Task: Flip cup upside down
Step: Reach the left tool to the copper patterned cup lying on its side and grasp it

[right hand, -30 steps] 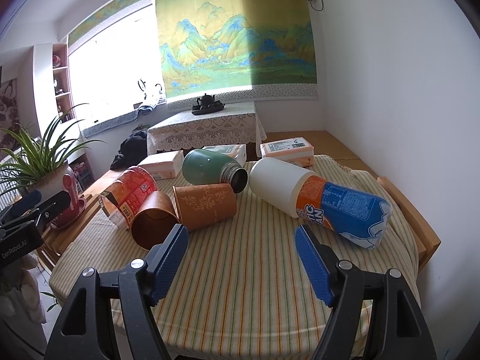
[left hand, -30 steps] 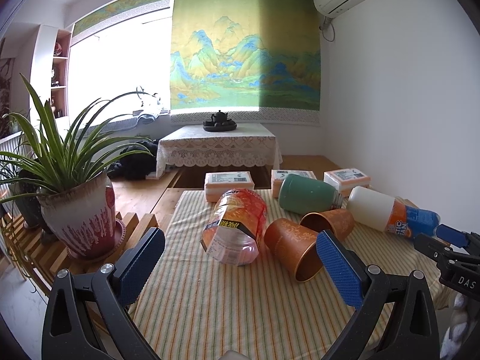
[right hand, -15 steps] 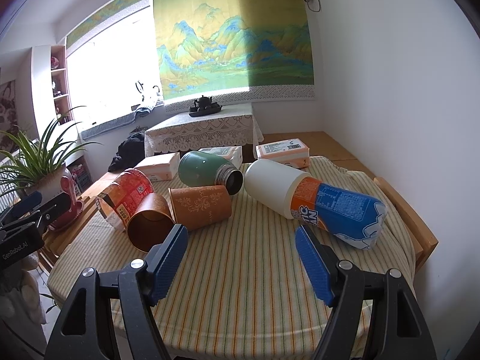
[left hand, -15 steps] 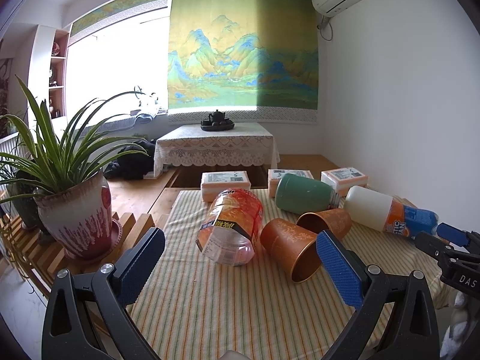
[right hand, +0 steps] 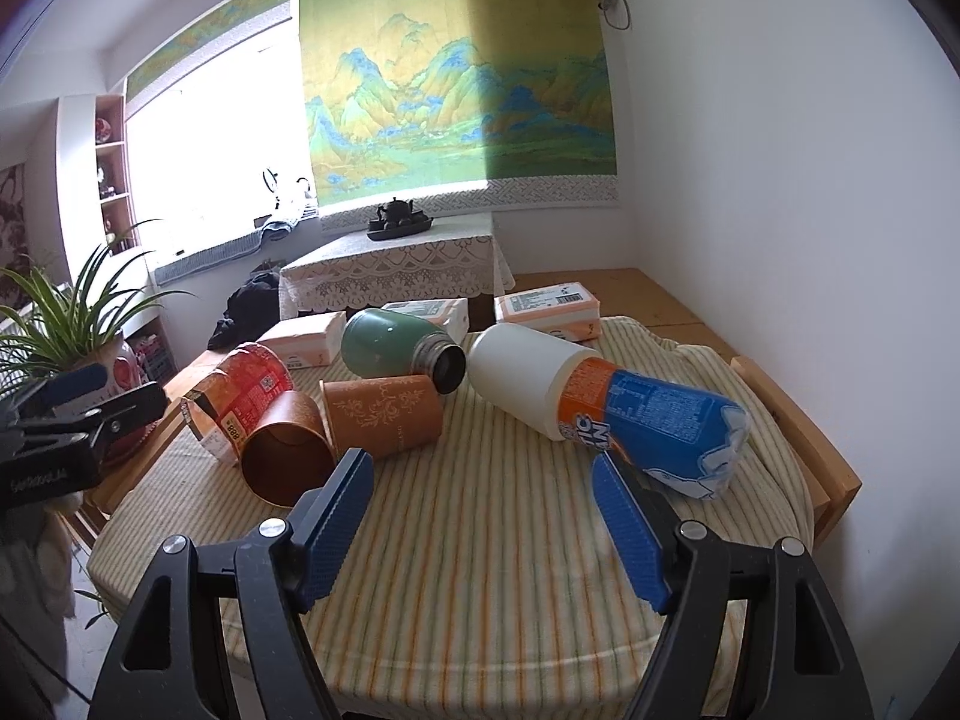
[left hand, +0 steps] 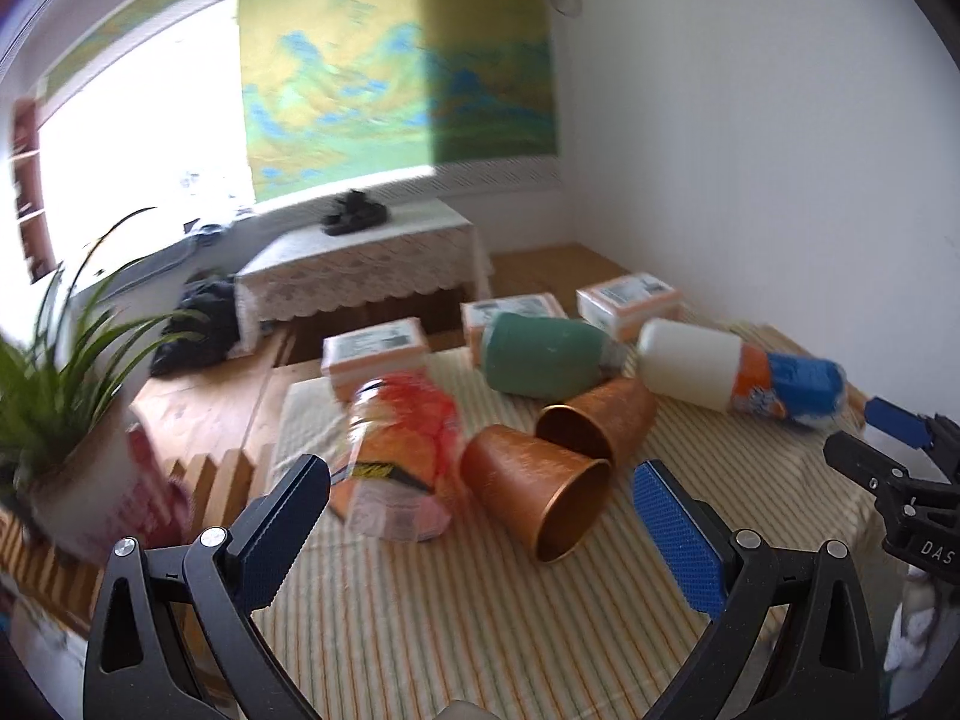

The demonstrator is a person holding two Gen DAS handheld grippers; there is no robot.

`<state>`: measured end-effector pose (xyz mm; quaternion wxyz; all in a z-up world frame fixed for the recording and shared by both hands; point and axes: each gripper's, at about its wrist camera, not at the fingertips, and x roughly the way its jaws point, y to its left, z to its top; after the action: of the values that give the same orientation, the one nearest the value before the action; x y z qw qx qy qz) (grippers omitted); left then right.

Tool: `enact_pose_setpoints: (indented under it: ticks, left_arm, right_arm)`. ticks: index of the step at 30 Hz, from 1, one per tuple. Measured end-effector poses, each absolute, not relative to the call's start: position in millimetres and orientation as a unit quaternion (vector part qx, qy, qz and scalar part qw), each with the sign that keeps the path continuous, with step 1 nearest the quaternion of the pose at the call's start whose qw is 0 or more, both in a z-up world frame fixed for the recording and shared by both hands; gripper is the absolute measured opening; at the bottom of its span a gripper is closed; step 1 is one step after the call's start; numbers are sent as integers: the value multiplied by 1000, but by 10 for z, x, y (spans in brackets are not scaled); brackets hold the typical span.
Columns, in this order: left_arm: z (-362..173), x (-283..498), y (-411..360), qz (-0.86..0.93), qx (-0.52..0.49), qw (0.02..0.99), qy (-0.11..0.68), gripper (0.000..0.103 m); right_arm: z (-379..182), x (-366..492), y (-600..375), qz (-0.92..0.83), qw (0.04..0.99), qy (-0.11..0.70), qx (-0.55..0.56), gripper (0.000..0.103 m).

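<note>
Two orange-brown cups lie on their sides on the striped tablecloth. The nearer cup [left hand: 534, 492] [right hand: 287, 450] has its mouth toward me. The second cup [left hand: 597, 420] [right hand: 384, 414] lies just behind it, touching it. My left gripper [left hand: 480, 528] is open and empty, just short of the nearer cup, tilted. My right gripper [right hand: 480, 516] is open and empty over the cloth, right of the cups. The left gripper also shows in the right wrist view [right hand: 78, 420], and the right gripper in the left wrist view [left hand: 894, 462].
A green flask [right hand: 399, 351], a white-and-blue bottle [right hand: 606, 411] and a red snack jar [right hand: 240, 396] lie on the round table [right hand: 540, 630]. Tissue packs [right hand: 546, 303] sit at the back edge. A potted plant [left hand: 78, 438] stands left.
My left gripper has moved toward the cups and tilted; its view is now blurred. My right gripper has shifted slightly. Both stay open.
</note>
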<state>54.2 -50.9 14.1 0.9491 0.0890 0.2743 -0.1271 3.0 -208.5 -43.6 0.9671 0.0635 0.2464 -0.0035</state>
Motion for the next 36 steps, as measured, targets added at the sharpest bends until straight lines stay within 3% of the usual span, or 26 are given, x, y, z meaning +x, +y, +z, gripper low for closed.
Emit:
enact_pose_setpoints:
  ticks: [7, 16, 31, 36]
  left_arm:
    - [185, 1091, -1256, -199, 194, 892, 358, 102]
    - [-130, 1818, -2070, -238, 271, 804, 473, 102]
    - [-518, 2192, -2421, -234, 344, 733, 539, 101]
    - [-680, 2257, -2410, -233, 351, 712, 562, 94]
  right_arm:
    - [-550, -2, -2342, -15, 964, 252, 87, 73]
    - [-670, -66, -2710, -33, 960, 255, 113, 73]
    - [-811, -123, -2973, -45, 955, 262, 134, 73]
    - [-823, -112, -3005, -47, 954, 262, 138, 73]
